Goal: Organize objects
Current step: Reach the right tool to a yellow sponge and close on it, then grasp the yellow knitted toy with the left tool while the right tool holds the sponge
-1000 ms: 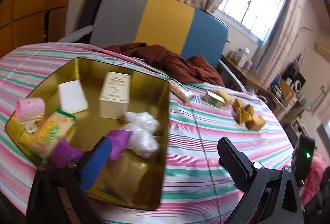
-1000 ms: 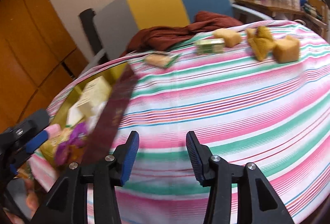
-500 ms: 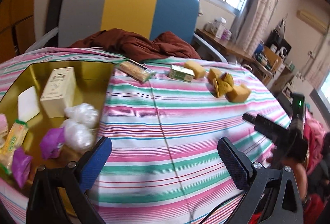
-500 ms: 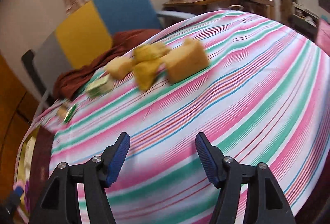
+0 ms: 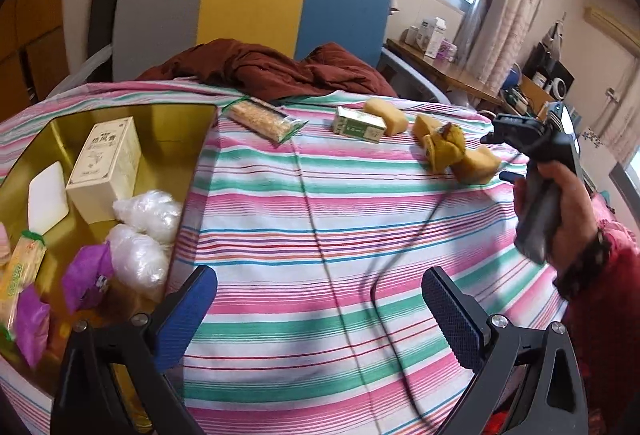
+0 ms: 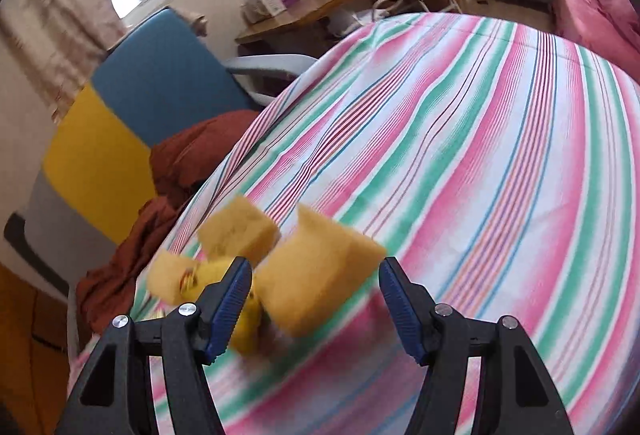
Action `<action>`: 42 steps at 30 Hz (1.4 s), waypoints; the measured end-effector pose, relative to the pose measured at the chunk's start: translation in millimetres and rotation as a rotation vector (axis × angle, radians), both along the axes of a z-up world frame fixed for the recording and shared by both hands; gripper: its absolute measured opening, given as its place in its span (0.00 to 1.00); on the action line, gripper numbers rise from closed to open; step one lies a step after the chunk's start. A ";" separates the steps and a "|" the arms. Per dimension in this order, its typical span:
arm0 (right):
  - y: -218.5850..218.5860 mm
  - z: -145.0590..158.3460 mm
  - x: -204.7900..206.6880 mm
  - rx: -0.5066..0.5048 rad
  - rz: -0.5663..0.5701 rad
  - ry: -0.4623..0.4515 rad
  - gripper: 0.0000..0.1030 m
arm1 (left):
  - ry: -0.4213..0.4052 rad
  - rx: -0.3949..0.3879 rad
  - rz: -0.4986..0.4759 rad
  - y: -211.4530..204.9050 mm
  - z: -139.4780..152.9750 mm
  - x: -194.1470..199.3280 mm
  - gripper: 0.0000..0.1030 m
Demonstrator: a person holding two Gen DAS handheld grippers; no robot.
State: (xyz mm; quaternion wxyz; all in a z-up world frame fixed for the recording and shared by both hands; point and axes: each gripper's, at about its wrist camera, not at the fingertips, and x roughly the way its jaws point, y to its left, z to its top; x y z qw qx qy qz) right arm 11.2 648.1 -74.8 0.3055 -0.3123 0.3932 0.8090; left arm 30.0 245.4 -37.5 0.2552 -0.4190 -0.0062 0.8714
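now right gripper [image 6: 314, 299] gapes wide, yellow sponge block [image 6: 316, 271] sitting between its fingertips.

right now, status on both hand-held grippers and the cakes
Left hand-held gripper open, empty. Right hand-held gripper open, yellow sponge cake between its fingers, ungripped. Wrapped cakes crowd beside.

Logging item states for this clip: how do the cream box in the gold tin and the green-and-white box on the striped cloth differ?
The cream box sits inside the gold tin; the green-and-white box lies out on the striped cloth. The cream box looks larger and plain pale; the green-and-white box is smaller with green print. The cream box has white bundles beside it; the green-and-white box sits beside a yellow sponge. Both are rectangular cartons, and neither is held.
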 end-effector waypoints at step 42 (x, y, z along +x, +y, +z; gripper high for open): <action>2.3 -33.7 72.0 0.156 0.056 0.191 0.61 | -0.016 -0.048 -0.397 295.1 -48.3 -130.8 0.72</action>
